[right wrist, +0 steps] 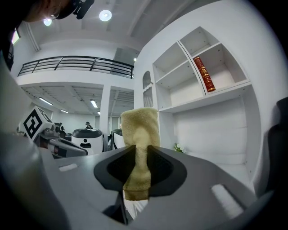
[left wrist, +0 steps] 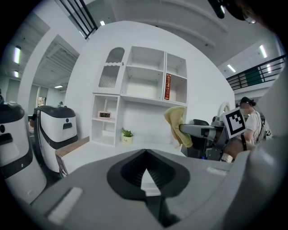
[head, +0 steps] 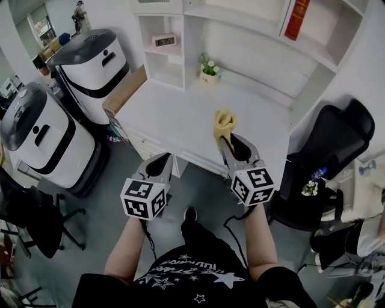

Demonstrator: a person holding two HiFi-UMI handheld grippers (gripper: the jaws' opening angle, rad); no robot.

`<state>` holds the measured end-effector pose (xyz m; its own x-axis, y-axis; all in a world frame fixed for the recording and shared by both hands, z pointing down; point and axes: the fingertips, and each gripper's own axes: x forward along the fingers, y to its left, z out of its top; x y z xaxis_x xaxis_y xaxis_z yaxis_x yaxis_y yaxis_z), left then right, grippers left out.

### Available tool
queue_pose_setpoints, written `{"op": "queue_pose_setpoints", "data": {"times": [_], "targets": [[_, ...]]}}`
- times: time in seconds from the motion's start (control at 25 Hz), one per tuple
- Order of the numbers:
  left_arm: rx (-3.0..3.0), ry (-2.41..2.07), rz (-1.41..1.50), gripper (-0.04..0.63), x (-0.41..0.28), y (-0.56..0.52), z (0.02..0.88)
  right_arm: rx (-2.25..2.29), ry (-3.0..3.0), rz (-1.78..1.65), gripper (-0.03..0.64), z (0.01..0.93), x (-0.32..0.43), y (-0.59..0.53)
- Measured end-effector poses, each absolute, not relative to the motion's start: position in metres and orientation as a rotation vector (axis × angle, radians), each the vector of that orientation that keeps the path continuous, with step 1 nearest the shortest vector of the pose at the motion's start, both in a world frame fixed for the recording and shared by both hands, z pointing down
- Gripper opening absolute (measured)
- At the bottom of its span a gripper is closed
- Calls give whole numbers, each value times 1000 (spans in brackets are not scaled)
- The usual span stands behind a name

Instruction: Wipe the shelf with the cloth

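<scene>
Slippage looks like the main risk: the cloth [right wrist: 137,148] is pinched in the right gripper [right wrist: 138,166] only by a narrow bunched strip, with most of the yellow fabric standing loose above the jaws, so a hard drag across a surface could pull it free or leave it wiping with a thin edge instead of a flat pad. It is held in the air above the white desk top [head: 174,114], short of the shelf [head: 252,54] and touching nothing, so wiping does not appear to have begun. The left gripper [left wrist: 145,173] hangs lower and nearer the person, its jaws pressed together with nothing between them. A small potted plant [head: 209,68] sits at the back of the desk top, right in a likely wiping path, and a careless sweep could tip it. A clock [head: 163,40] fills one left cubby and a red book [head: 299,18] stands in an upper one. A black chair [head: 334,135] crowds the right side, and white machines [head: 90,66] stand to the left.
</scene>
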<state>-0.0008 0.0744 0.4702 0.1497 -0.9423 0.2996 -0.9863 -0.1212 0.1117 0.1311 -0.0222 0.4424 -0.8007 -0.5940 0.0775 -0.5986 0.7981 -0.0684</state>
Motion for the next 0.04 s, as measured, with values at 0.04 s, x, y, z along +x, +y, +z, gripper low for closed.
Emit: {"op": "queue_pose_setpoints", "data": {"times": [0.04], "targets": [[2146, -1876, 222, 3, -2, 82, 471, 974, -2933, 144, 107, 443, 132, -16]]}}
